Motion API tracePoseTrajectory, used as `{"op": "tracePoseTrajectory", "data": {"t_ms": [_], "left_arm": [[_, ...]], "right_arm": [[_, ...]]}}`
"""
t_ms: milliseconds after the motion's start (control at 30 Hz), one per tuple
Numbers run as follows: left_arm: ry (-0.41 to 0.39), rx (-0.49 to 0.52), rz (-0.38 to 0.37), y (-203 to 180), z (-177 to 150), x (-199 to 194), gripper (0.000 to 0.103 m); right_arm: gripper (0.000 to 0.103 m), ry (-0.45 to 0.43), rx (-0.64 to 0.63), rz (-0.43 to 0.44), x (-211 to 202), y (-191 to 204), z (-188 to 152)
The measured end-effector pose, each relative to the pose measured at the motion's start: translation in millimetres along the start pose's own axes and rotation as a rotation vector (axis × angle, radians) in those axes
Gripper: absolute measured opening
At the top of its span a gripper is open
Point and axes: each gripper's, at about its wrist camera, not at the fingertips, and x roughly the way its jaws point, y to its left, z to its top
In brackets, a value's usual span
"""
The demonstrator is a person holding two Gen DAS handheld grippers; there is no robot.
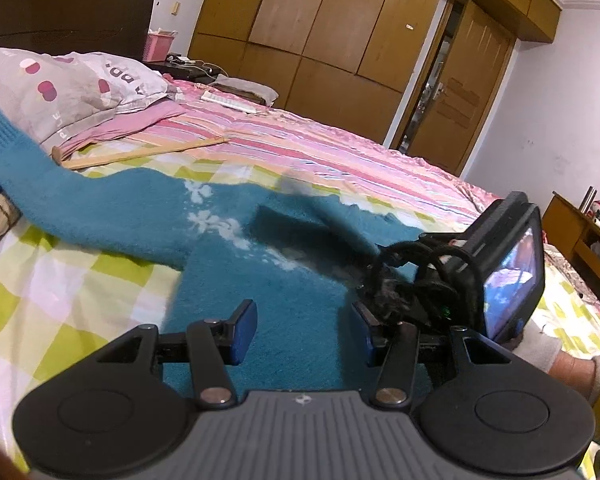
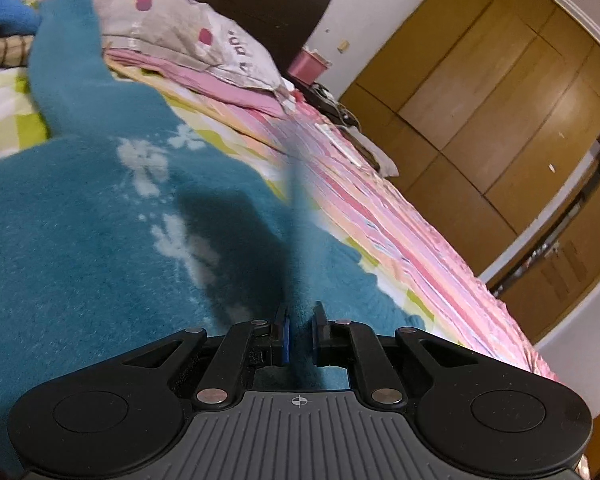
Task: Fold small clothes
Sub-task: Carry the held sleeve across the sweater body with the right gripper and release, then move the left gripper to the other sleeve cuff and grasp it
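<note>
Right wrist view: a blurred strip of the teal sweater (image 2: pixel 80 232) is being pinched between the nearly closed jaws of the right gripper (image 2: pixel 299 334) at lower centre, the strip rising up the middle of the frame while the body of the garment is being left spread across the lower left. One sleeve (image 2: pixel 66 60) is being trailed toward the upper left, beside the grey pillow (image 2: pixel 172 20), so the garment's long axis is being laid from lower centre to upper left.

In the left wrist view, the left gripper (image 1: pixel 306 330) is being held wide apart, with nothing between its jaws, low over the sweater's (image 1: pixel 260 300) near hem at lower centre. The right gripper's camera unit (image 1: pixel 508 268) is being seen just beside it at right, making the right hand the one engaged. Open room is being offered by the checked sheet (image 1: pixel 60 280) at lower left and the striped pink quilt (image 1: pixel 340 148) at upper right; a wooden stick (image 1: pixel 140 154) is lying near the sleeve.
</note>
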Motion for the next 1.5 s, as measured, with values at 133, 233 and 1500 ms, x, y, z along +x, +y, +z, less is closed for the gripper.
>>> {"op": "tracePoseTrajectory", "data": {"t_ms": [133,233,1500], "left_arm": [[-0.014,0.009,0.002,-0.2,0.5,-1.6,0.058],[-0.022,-0.006,-0.001,3.2,1.5,-3.0,0.058],[-0.106,-0.367,0.344,159.1,51.7,31.1,0.061]], "right_arm": [[0.010,0.000,0.008,0.051,-3.7,-7.6,-4.1],[0.012,0.001,0.007,0.083,-7.1,-11.7,-6.6],[0.033,-0.016,0.384,0.319,-35.5,-19.2,25.1]]}}
